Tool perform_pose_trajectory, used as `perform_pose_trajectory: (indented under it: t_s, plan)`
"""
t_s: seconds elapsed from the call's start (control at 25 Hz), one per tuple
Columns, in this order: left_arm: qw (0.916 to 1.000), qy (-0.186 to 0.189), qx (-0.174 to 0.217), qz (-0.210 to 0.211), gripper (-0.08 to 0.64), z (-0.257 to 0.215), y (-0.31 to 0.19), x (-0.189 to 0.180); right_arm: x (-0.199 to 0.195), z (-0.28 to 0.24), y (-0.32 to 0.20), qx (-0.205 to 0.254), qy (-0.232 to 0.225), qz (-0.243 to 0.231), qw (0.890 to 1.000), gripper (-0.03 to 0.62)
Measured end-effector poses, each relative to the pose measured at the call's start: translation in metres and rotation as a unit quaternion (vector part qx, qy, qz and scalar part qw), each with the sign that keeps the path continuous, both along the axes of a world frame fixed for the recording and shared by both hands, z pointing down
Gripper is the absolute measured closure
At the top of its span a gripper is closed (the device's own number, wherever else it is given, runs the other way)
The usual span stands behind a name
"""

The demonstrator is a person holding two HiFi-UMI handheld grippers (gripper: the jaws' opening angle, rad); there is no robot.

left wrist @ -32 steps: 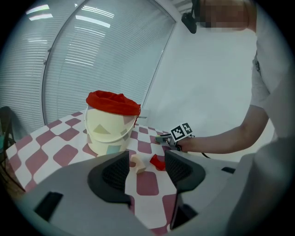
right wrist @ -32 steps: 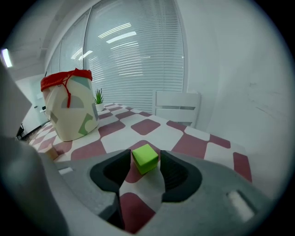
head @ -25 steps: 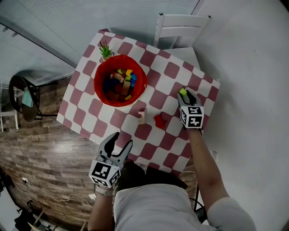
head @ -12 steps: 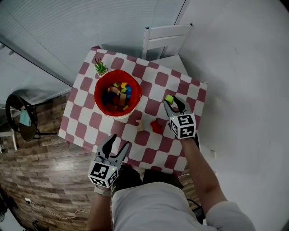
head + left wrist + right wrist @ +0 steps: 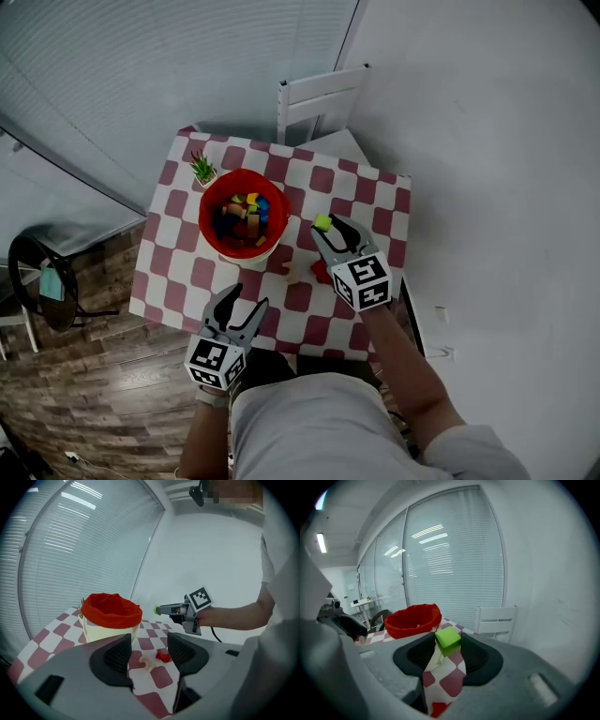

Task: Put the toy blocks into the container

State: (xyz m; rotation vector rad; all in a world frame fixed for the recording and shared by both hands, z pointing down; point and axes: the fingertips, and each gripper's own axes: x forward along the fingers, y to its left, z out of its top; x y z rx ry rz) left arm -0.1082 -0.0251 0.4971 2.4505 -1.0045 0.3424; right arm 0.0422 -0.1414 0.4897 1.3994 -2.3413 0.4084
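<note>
My right gripper (image 5: 323, 225) is shut on a green block (image 5: 322, 222) (image 5: 448, 641), held in the air to the right of the red-lined container (image 5: 241, 215) (image 5: 414, 618) (image 5: 111, 611). Several coloured blocks lie inside the container. A cream block (image 5: 292, 271) (image 5: 147, 662) and a red block (image 5: 322, 272) (image 5: 163, 656) lie on the checkered table (image 5: 366, 202) between the grippers. My left gripper (image 5: 242, 305) (image 5: 149, 654) is open at the near table edge, holding nothing.
A small potted plant (image 5: 202, 170) stands at the table's far left corner beside the container. A white chair (image 5: 314, 98) (image 5: 496, 619) stands behind the table. A black round chair (image 5: 42, 281) stands on the wood floor at left.
My right gripper has carried the green block left and up, closer to the container. The view has pulled back. My left gripper has stayed at the near edge.
</note>
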Motion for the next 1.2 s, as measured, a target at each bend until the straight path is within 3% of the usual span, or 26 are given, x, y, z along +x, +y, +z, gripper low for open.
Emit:
perform_pose_trajectory:
  t_s: [0.48,1.2]
  plan:
    - [0.9975,0.004,0.010,0.070,0.334,-0.002,-0.003,-0.015,-0.080,-0.040,-0.002,0.033,-0.017,-0.018,0.999,0.414]
    - [0.9975,0.010,0.000,0.069,0.334,0.010,-0.011,-0.058,-0.143,-0.009,-0.026,-0.010,0.050,-0.074,0.996,0.414]
